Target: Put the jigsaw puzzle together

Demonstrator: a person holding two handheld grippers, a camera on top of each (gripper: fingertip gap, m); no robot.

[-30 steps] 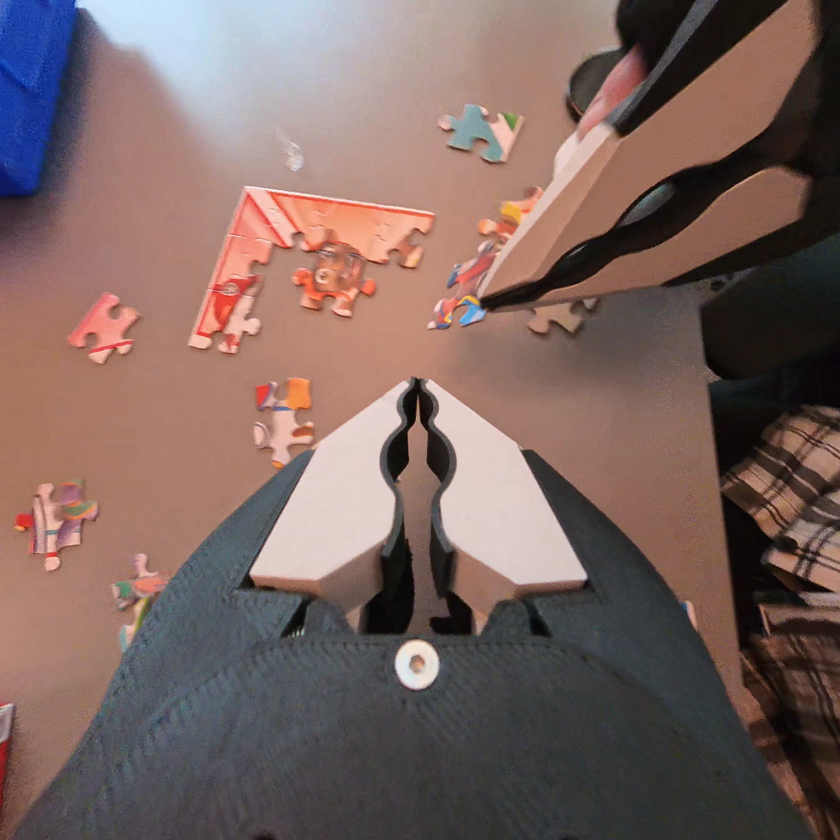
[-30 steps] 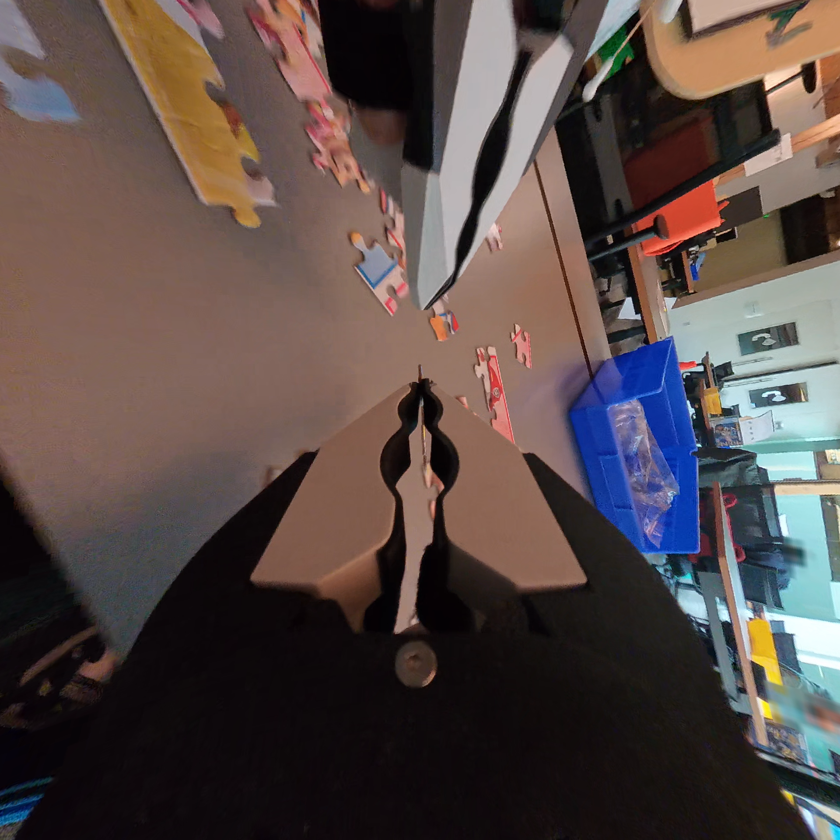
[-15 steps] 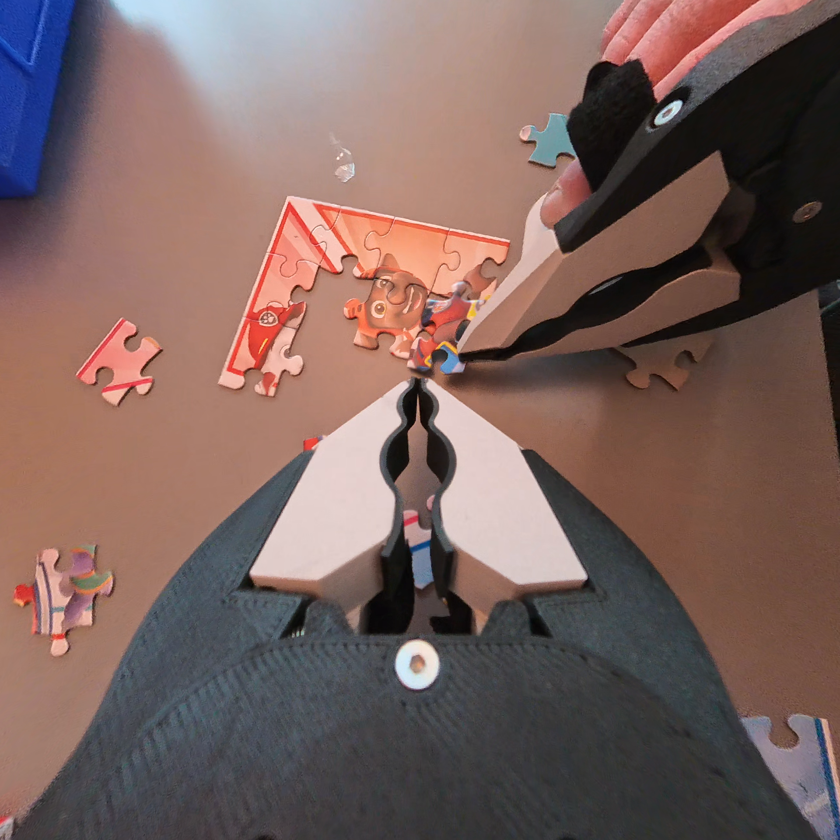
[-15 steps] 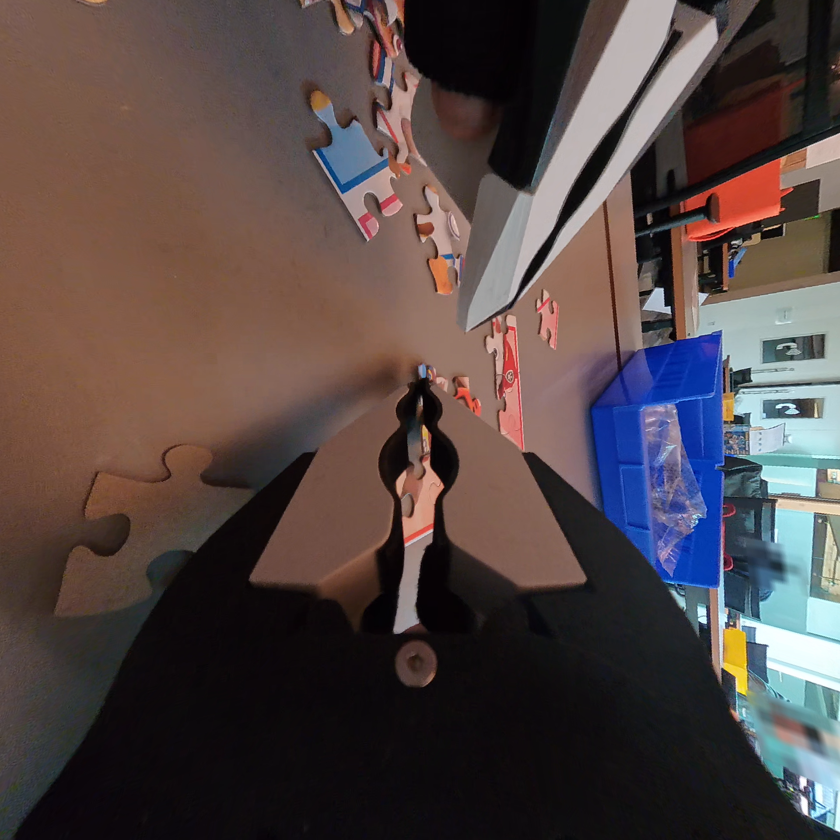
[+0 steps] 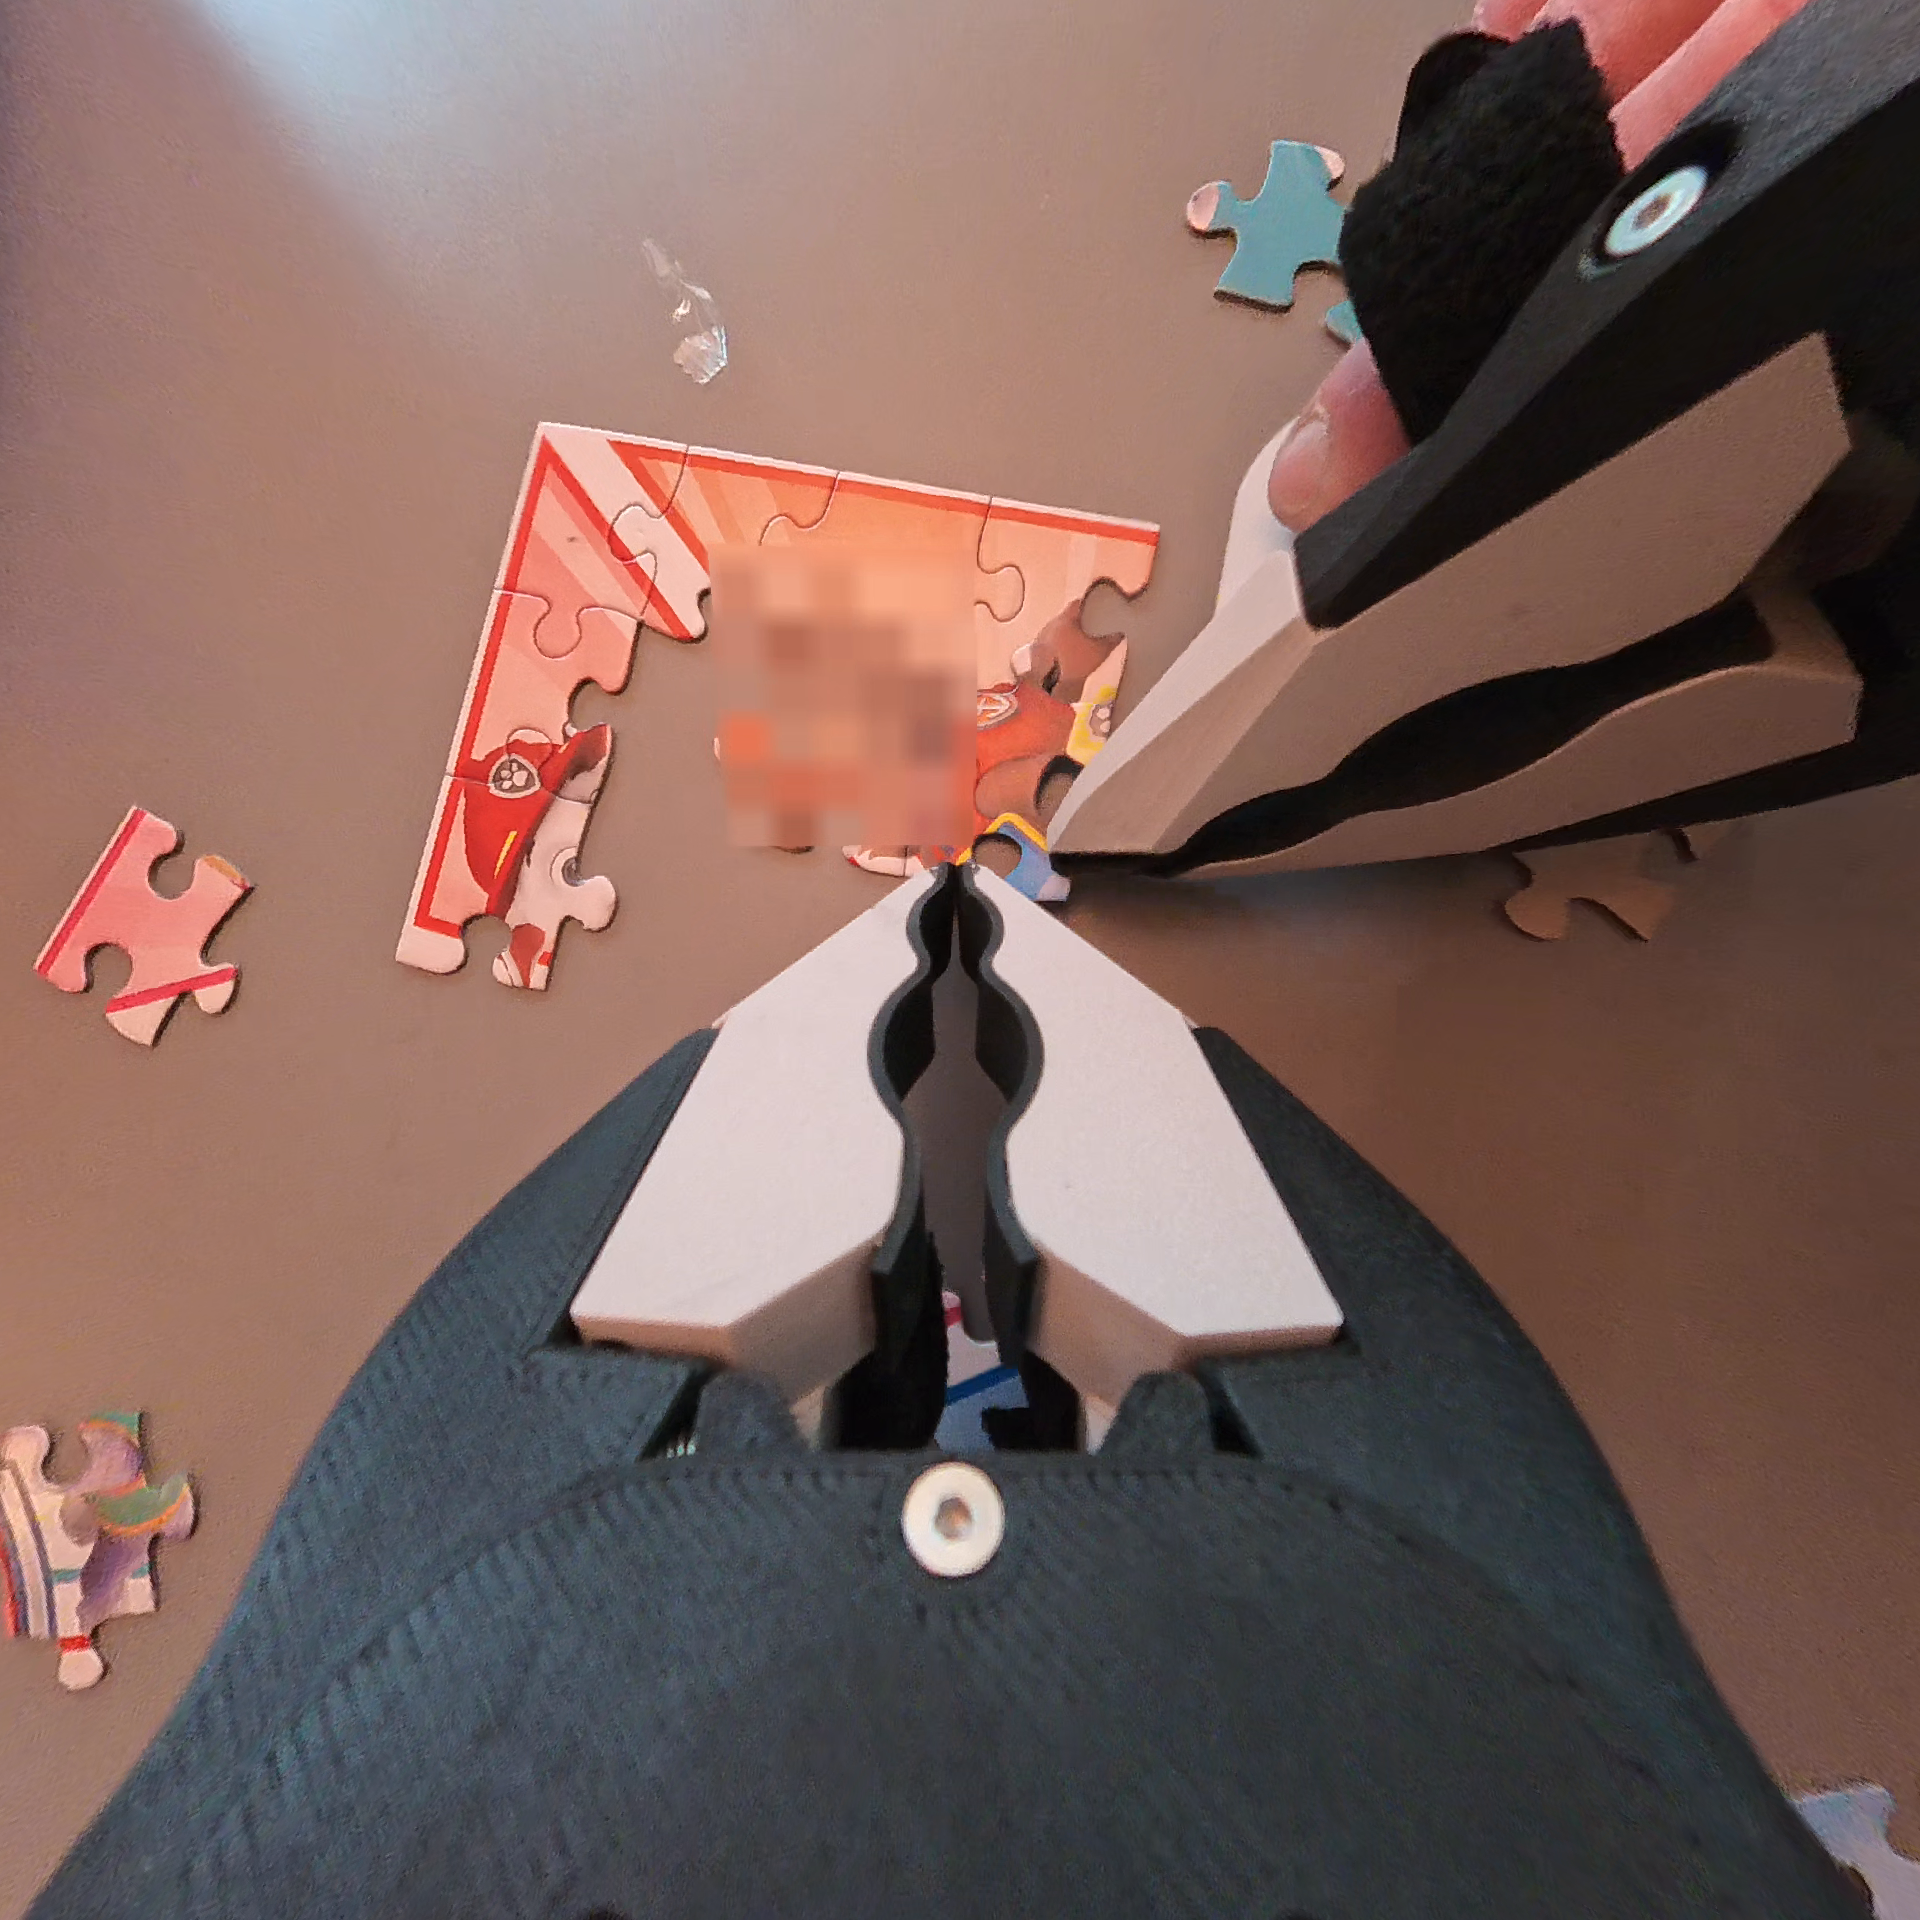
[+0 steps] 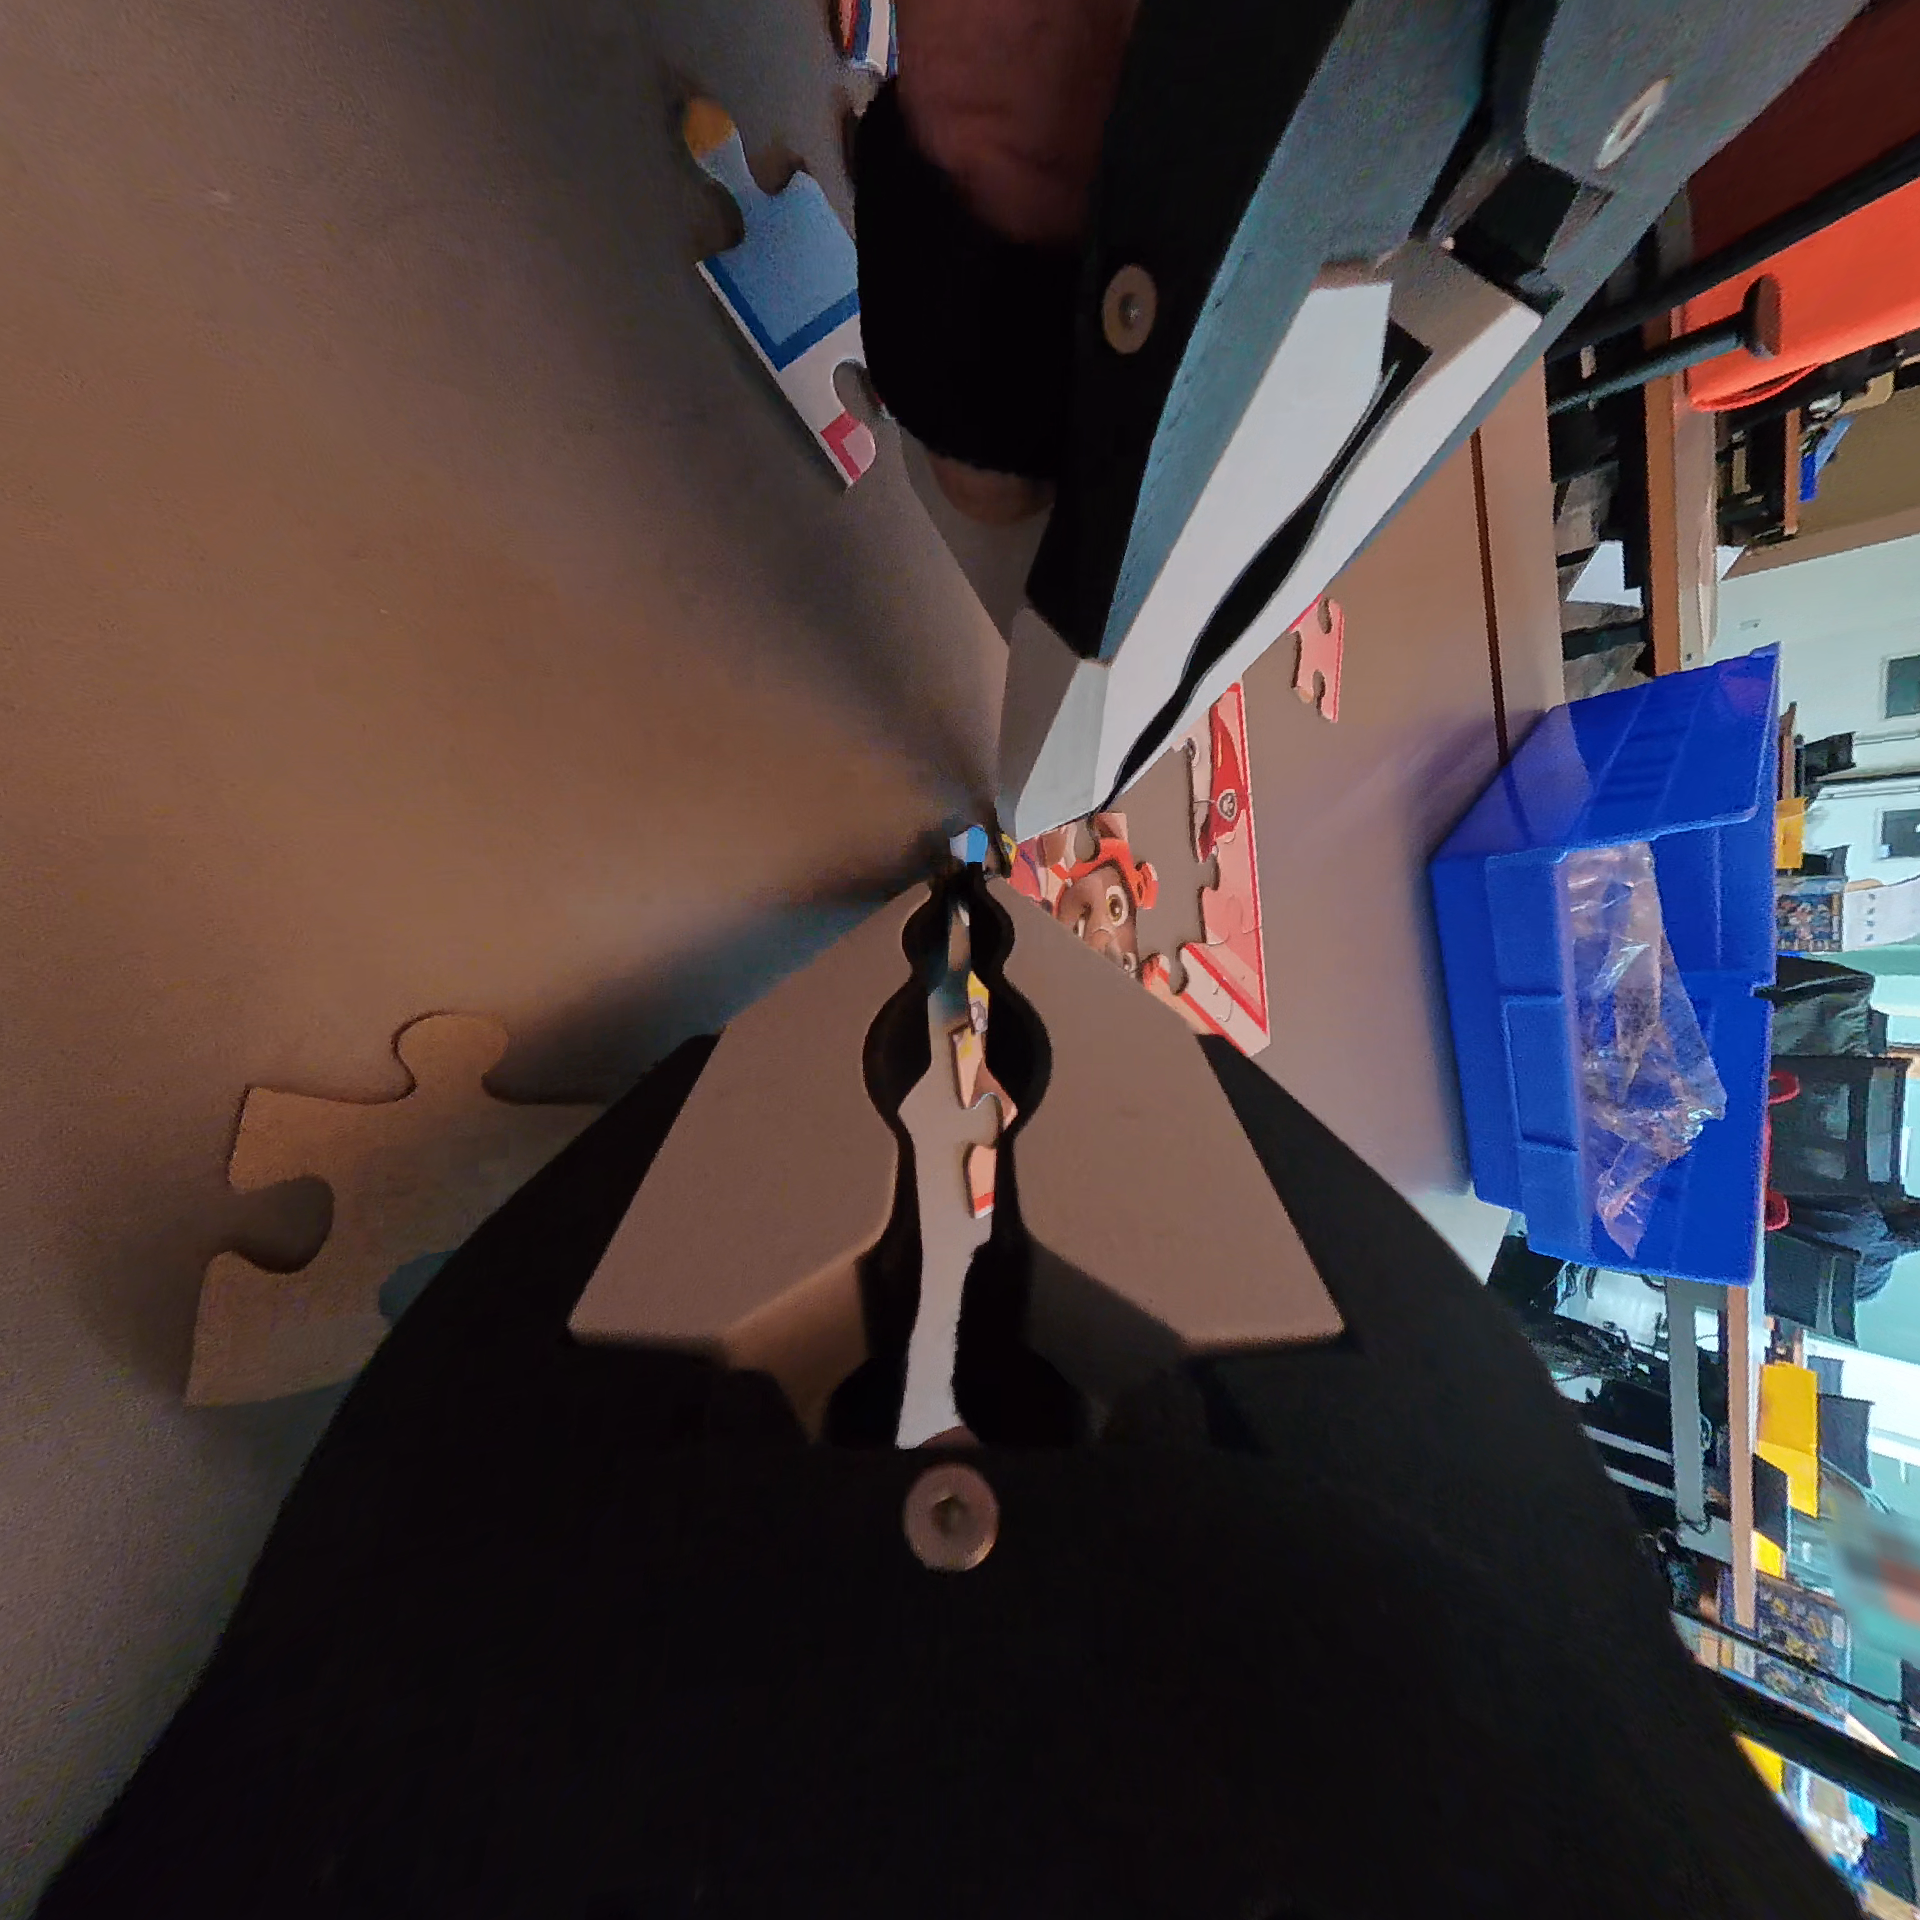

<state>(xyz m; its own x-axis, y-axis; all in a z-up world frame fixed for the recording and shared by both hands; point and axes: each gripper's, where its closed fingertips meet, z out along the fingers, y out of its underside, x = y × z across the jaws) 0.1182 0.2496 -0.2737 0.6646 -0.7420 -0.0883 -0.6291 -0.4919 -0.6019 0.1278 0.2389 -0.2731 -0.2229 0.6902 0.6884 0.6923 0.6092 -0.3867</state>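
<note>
Left wrist view looks down on the brown table (image 5: 1558, 1195) with the assembled corner section (image 5: 665, 623) of the jigsaw as the landmark. The left gripper (image 5: 956, 878) has its jaws closed with nothing between them, its tips just at the section's near edge. The right gripper (image 5: 1060, 847) comes in from the section's right side, its tips clamped on a blue-and-yellow piece (image 5: 1023, 847) that touches the section's lower right corner; a person's fingers (image 5: 1340, 436) wrap that tool. Left of the section lies a pink loose piece (image 5: 140, 925), farther down-left a multicoloured piece (image 5: 88, 1538). Beyond the section sits a scrap of clear plastic (image 5: 696, 322), and to its upper right a teal piece (image 5: 1278, 223). A face-down brown piece (image 5: 1590, 894) lies to the right, partly under the right gripper.

Right wrist view shows a blue bin (image 6: 1621, 966) holding a clear bag (image 6: 1631, 1029), well apart from the section on its far side. No readable writing shows on the pieces.
</note>
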